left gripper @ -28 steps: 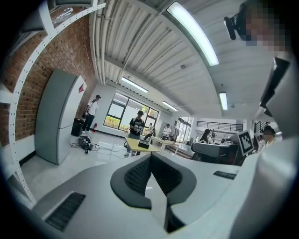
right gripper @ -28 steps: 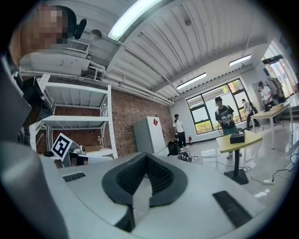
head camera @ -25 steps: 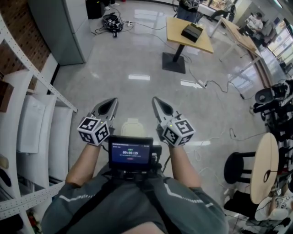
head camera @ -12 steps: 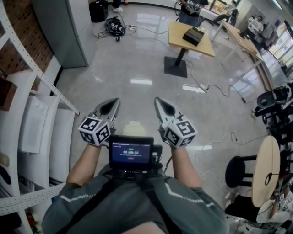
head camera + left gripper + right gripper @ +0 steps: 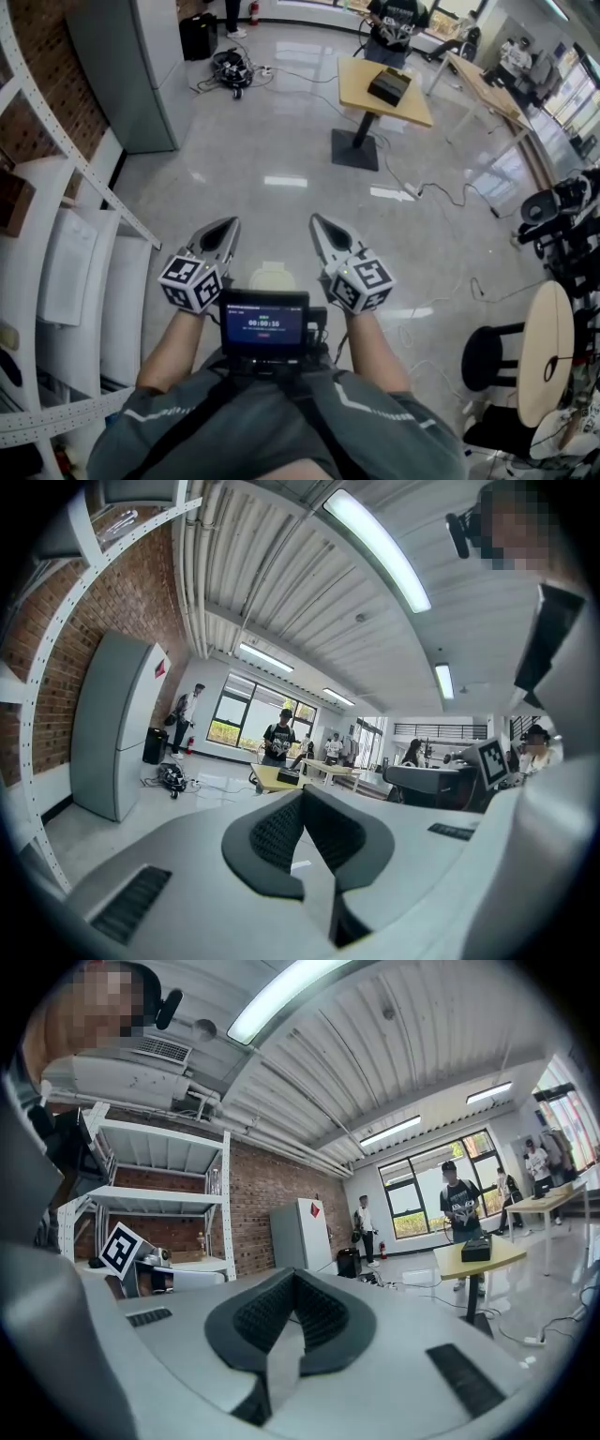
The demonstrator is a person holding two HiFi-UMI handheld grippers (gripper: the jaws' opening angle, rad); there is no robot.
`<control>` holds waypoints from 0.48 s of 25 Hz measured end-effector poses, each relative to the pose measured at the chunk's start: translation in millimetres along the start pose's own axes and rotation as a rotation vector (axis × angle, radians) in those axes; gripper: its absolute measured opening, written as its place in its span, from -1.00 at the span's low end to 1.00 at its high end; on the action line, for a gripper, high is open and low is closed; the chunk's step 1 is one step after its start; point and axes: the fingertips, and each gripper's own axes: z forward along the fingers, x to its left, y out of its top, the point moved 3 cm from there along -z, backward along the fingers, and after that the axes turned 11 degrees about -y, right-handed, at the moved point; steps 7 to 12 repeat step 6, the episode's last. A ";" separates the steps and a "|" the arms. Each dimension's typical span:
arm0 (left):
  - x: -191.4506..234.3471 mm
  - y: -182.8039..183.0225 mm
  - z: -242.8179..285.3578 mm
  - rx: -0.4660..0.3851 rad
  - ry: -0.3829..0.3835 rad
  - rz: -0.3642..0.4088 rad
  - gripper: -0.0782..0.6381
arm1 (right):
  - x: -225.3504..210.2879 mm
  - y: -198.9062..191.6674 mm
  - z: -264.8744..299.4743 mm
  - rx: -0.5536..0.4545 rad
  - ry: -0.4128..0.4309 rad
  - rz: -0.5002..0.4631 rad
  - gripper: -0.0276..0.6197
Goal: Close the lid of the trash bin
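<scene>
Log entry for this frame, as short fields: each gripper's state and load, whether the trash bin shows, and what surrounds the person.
left gripper: fingers together, nothing between them
right gripper: fingers together, nothing between them
pose: both held side by side above the floor, touching nothing
trash bin: not identifiable; a pale rounded object lies between the grippers, partly hidden by the screen
surroundings: white shelving at left, wooden table ahead
task: not visibly begun

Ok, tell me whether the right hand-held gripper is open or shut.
Shut. In the right gripper view, the right hand-held gripper has its ribbed pads meeting at the tip, with nothing between them.
</scene>
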 end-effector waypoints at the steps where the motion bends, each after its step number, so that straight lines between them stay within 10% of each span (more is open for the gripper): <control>1: -0.4 0.0 -0.3 -0.002 0.001 0.005 -0.78 | -0.2 0.0 -1.0 0.001 -0.004 0.000 -0.90; 12: -2.7 -1.6 0.2 -0.005 0.002 0.013 -0.78 | -3.2 -2.6 -4.8 -0.004 -0.019 0.000 -0.90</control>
